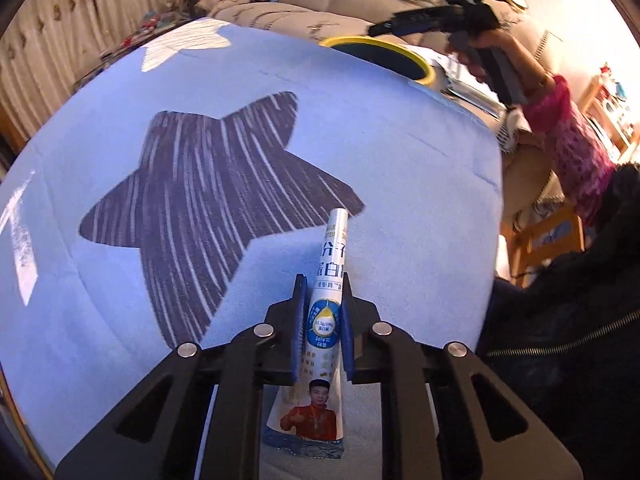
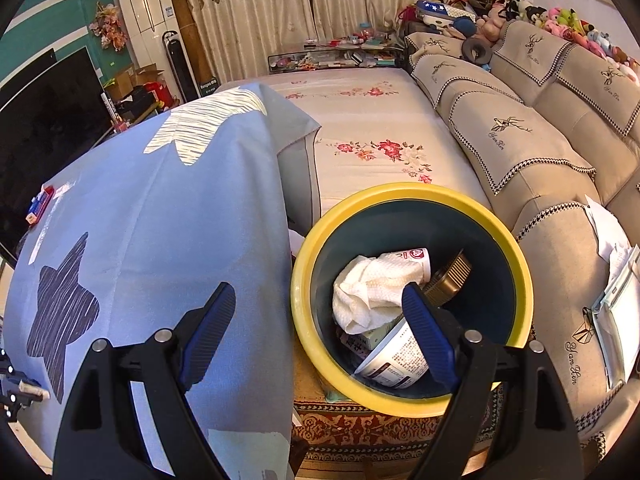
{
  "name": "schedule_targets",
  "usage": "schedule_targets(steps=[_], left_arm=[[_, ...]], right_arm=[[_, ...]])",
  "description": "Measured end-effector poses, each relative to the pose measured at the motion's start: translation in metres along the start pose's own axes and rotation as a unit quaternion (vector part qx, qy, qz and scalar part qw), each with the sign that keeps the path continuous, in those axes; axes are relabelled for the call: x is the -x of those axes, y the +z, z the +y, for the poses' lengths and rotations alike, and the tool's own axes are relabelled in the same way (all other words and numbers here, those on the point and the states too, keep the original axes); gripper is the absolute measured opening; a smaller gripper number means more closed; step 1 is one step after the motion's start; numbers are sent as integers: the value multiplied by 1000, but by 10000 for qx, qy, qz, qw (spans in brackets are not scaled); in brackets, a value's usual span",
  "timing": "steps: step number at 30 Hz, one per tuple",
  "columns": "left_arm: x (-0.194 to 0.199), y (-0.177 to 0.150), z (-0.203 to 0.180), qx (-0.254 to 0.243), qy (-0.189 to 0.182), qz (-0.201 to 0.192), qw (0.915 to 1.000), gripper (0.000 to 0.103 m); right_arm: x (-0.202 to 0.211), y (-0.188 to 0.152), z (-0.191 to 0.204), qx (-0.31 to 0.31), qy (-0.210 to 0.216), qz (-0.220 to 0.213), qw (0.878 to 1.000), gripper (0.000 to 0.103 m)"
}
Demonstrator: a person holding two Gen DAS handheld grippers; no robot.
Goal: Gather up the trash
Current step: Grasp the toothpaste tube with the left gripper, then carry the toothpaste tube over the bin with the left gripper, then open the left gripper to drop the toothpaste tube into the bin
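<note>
Right now the left tool (image 1: 323, 320) is clamped on a flattened white-and-blue printed drink carton (image 1: 325, 320), its blue pads (image 1: 298, 332) pressing both faces so the carton stands on edge between them, its far end pointing away over the blue star-patterned cloth (image 1: 360, 152) that covers the tabletop. Whether the carton's near end rests on the cloth or hangs free, I cannot tell. The right tool (image 2: 320, 328) is spread wide and holds nothing; it hovers over the near rim of the round yellow-rimmed dark bin (image 2: 400, 192), which stands just beside the tabletop's right edge, between it and the beige sofa (image 2: 540, 140). Inside the bin lie a crumpled white paper towel (image 2: 372, 292), a printed white paper cup (image 2: 394, 362) and other rubbish.

By my reading, the step in hand is carrying the carton to the bin. In the left view the bin (image 1: 340, 42) sits at the far right corner of the tabletop, well apart from the carton. The next move calls for bringing the left tool across the cloth, over the yellow rim, then opening it there, with the right tool kept out of its path.
</note>
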State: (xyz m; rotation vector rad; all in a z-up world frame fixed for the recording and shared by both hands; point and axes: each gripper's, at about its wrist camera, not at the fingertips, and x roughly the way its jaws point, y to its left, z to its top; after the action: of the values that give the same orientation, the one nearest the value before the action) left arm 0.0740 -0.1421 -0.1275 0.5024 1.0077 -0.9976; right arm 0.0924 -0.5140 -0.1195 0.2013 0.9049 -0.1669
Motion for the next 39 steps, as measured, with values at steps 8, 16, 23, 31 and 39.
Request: schedule_targets(steps=[8,16,23,31,39], left_arm=[[11,84,-15,128,155,-633,9978,15],[-36,224,-53,-237,-337,-805,9959,15],[-116,336,-89,-308,-677,-593,9955,16],[-220,399,-120,-117,-560,-137,9983,23],[-273,410,-112,379,-110,-111,9992,61]], right_arm=[[28,-18,-32,-238,-233,-291,9990,81],[55,-46,-79,-447,-827,-456,9945,81],[70,-73,-126,-882,-1031,-467,9897,81],[68,-95,-157,-1196,-1061,-321,9866,81],[65,-98,-158,-1253,-965,-291,9870,81]])
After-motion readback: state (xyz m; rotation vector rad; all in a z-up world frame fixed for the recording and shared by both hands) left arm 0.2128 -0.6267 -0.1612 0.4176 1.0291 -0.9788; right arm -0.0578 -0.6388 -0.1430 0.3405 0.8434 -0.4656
